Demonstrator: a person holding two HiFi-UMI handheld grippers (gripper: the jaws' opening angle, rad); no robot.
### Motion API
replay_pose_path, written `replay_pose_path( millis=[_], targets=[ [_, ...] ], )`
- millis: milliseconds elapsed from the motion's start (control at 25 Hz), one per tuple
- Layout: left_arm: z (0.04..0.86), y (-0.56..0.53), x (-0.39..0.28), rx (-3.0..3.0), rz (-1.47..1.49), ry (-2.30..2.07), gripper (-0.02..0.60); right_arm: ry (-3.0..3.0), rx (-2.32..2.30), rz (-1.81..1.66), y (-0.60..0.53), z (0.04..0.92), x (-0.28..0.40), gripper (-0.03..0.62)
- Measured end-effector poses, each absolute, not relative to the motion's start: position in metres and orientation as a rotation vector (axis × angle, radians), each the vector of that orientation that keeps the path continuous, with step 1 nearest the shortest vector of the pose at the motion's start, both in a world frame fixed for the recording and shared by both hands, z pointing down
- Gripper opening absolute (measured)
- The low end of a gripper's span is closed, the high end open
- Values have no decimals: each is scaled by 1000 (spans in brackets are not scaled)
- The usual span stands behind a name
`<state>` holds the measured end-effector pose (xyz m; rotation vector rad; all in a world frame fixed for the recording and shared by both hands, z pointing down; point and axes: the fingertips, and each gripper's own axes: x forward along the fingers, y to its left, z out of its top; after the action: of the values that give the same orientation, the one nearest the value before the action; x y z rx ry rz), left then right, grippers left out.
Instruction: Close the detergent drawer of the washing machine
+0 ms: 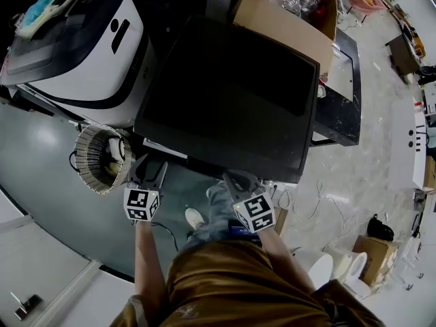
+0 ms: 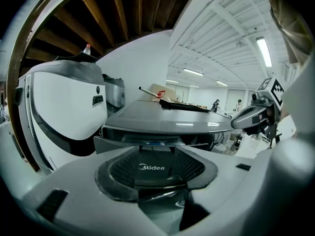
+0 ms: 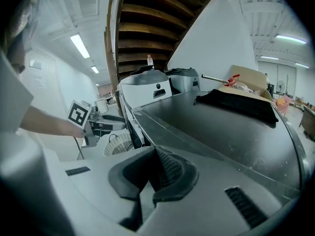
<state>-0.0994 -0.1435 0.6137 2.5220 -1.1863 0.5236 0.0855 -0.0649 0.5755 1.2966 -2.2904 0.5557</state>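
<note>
The washing machine [image 1: 231, 94] has a dark flat top and fills the middle of the head view. Its detergent drawer [image 1: 163, 148] sticks out from the front left corner. In the left gripper view the drawer's dark front [image 2: 155, 167] carries a Midea logo and sits between the jaws. My left gripper [image 2: 155, 181] is open right at that front; I cannot tell if it touches. My left gripper [image 1: 146, 167] is below the drawer in the head view. My right gripper [image 1: 238, 181] hovers at the machine's front edge, pads together, holding nothing; its pads [image 3: 170, 173] meet in the right gripper view.
A white rounded appliance [image 1: 82, 39] stands left of the machine. A woven basket [image 1: 102, 159] sits on the floor beside the left gripper. A cardboard box [image 1: 286, 12] with clutter lies behind the machine. The person's shoe [image 1: 195, 218] and cables are on the floor.
</note>
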Motion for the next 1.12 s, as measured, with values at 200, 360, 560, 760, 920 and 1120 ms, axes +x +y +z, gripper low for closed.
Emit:
replay_pose_path(
  millis=[200, 360, 560, 760, 920, 1120],
  targets=[
    [614, -148, -98, 2519, 520, -1185, 229, -2302, 1326, 591, -70, 572, 90, 12],
    [614, -150, -97, 2517, 519, -1184, 229, -2309, 1337, 584, -74, 567, 93, 12],
    [614, -154, -95, 2517, 524, -1182, 229, -2307, 1342, 587, -75, 568, 95, 12],
    [614, -158, -93, 2517, 525, -1190, 229, -2304, 1351, 595, -75, 567, 100, 12],
    [614, -163, -91, 2514, 517, -1198, 229, -2298, 1360, 597, -75, 568, 107, 12],
    [614, -166, -87, 2513, 527, -1194, 229, -2292, 1366, 600, -75, 568, 114, 12]
  ],
)
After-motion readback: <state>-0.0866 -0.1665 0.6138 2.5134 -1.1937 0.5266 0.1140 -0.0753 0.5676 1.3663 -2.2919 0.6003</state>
